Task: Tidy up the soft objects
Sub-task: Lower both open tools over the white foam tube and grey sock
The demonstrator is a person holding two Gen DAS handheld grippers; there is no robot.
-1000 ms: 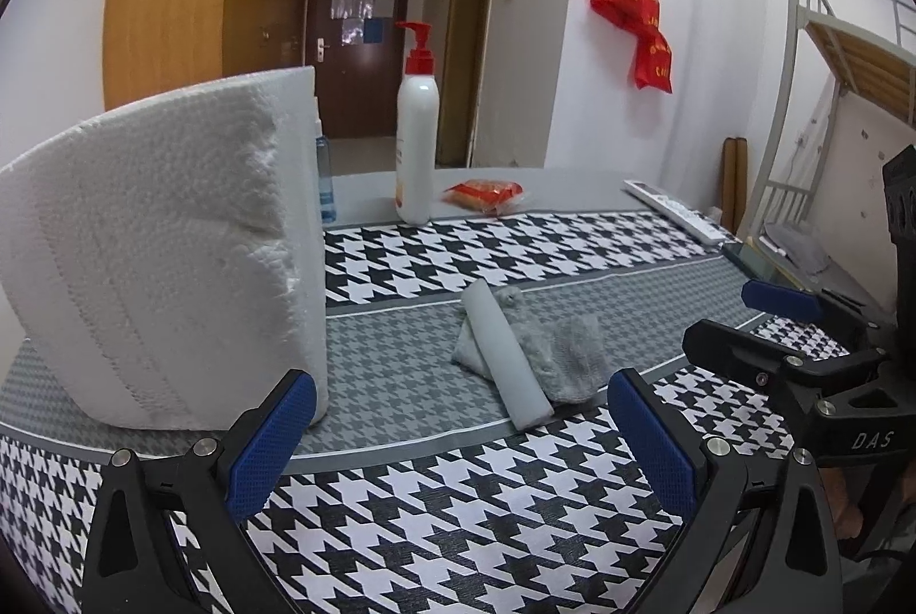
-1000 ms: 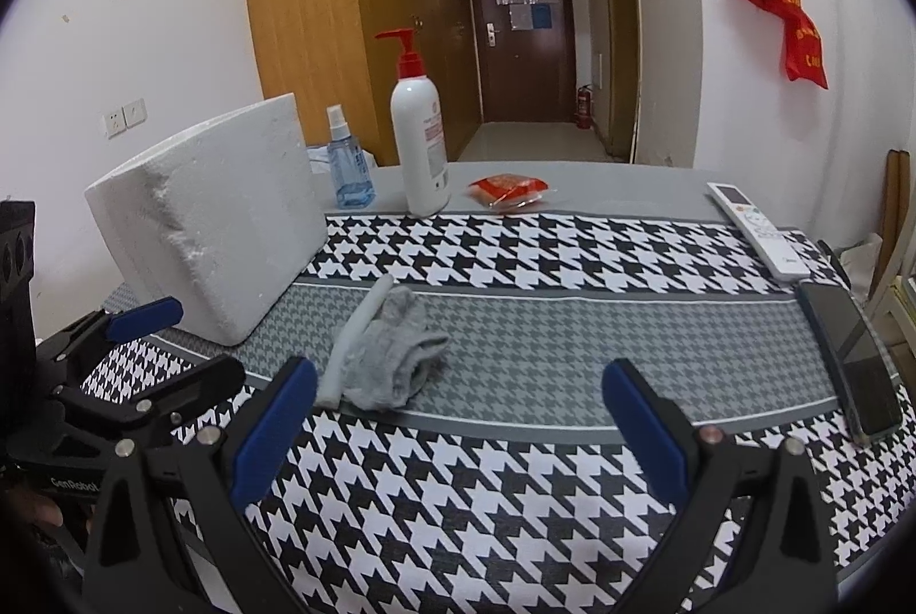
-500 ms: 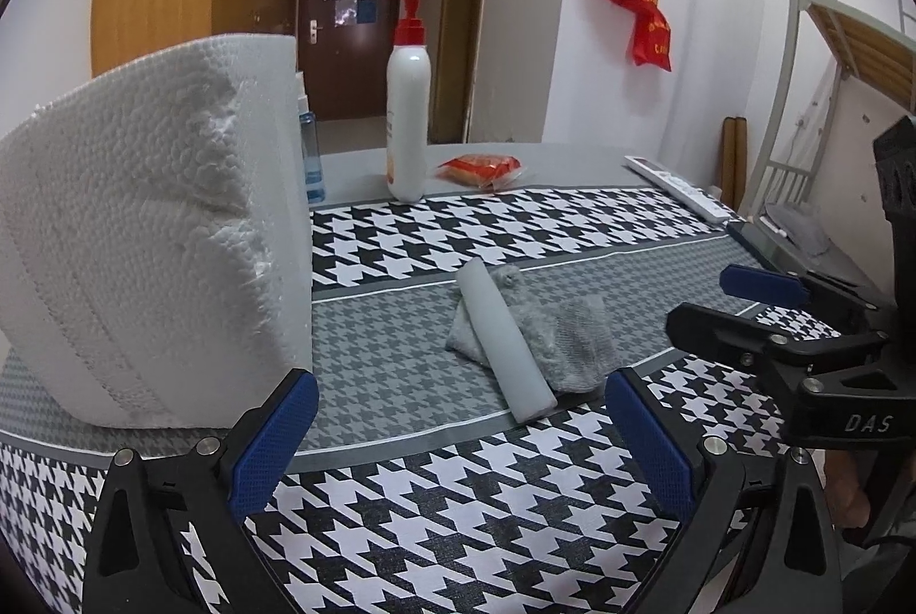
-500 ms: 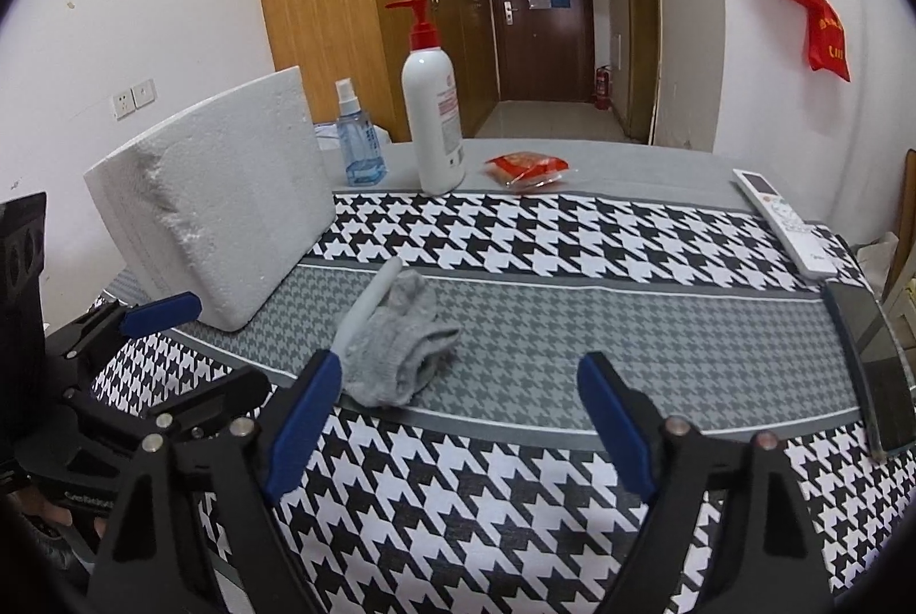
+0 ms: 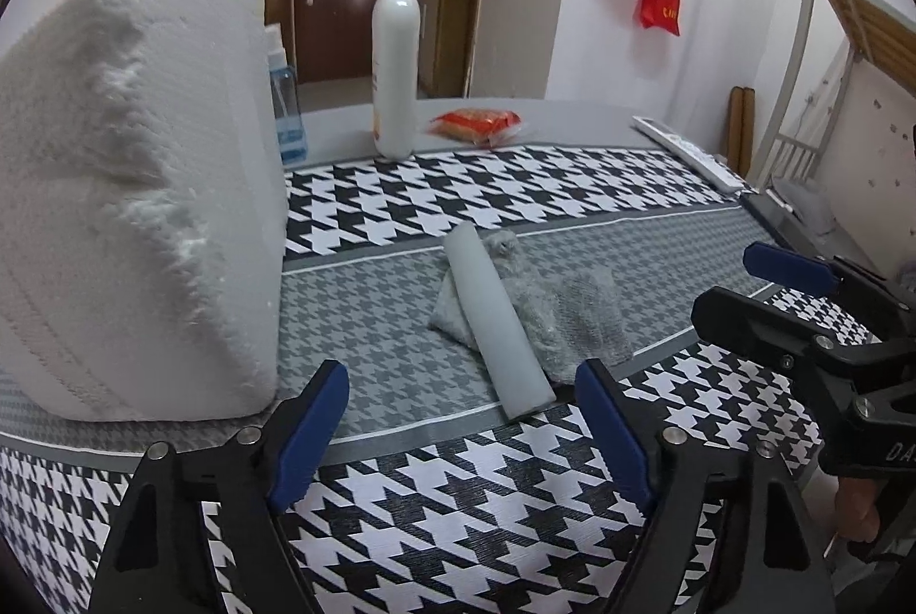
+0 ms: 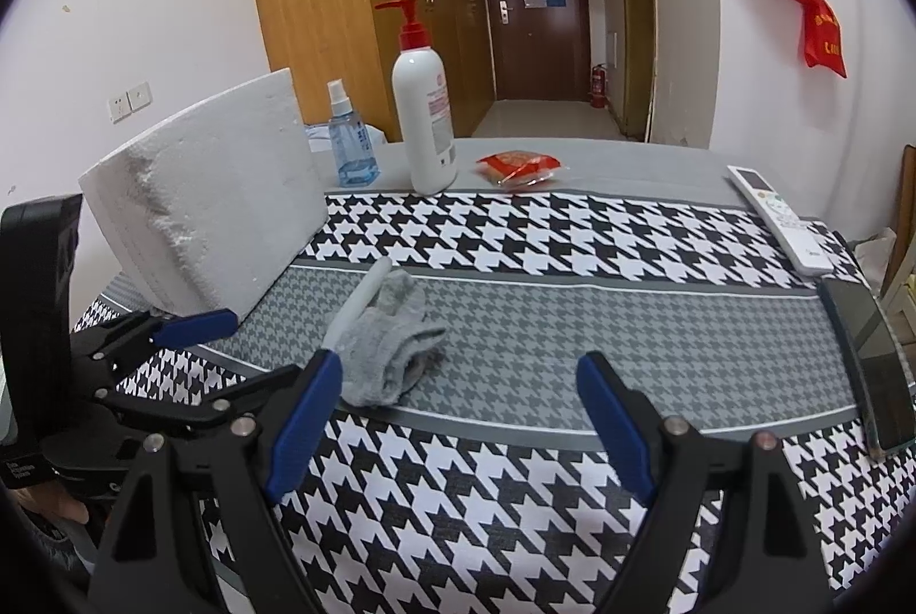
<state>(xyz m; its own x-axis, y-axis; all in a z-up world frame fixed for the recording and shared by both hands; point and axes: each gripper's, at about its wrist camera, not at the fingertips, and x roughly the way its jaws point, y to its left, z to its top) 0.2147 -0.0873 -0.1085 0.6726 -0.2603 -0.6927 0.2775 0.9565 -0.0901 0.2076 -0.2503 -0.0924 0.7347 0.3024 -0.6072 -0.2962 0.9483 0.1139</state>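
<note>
A crumpled grey sock (image 5: 578,322) (image 6: 395,351) lies on the grey band of the houndstooth tablecloth, with a pale grey strip (image 5: 492,316) (image 6: 358,305) resting along its left side. A big white foam block (image 5: 131,202) (image 6: 212,219) stands to their left. My left gripper (image 5: 461,434) hovers just short of the strip's near end. Its jaws are closing and nothing is between them. It also shows in the right wrist view, where the left gripper (image 6: 229,356) sits beside the sock. My right gripper (image 6: 461,419) (image 5: 801,311) is open and holds nothing, to the right of the sock.
A white pump bottle (image 6: 426,122), a blue spray bottle (image 6: 352,145) and a red packet (image 6: 518,167) stand at the table's far side. A white remote (image 6: 778,219) and a dark phone (image 6: 864,356) lie near the right edge. A bed frame (image 5: 836,42) stands beyond.
My left gripper has come closer to the strip and sock, and its jaws have narrowed. The right gripper's jaws narrowed slightly earlier and it has barely moved.
</note>
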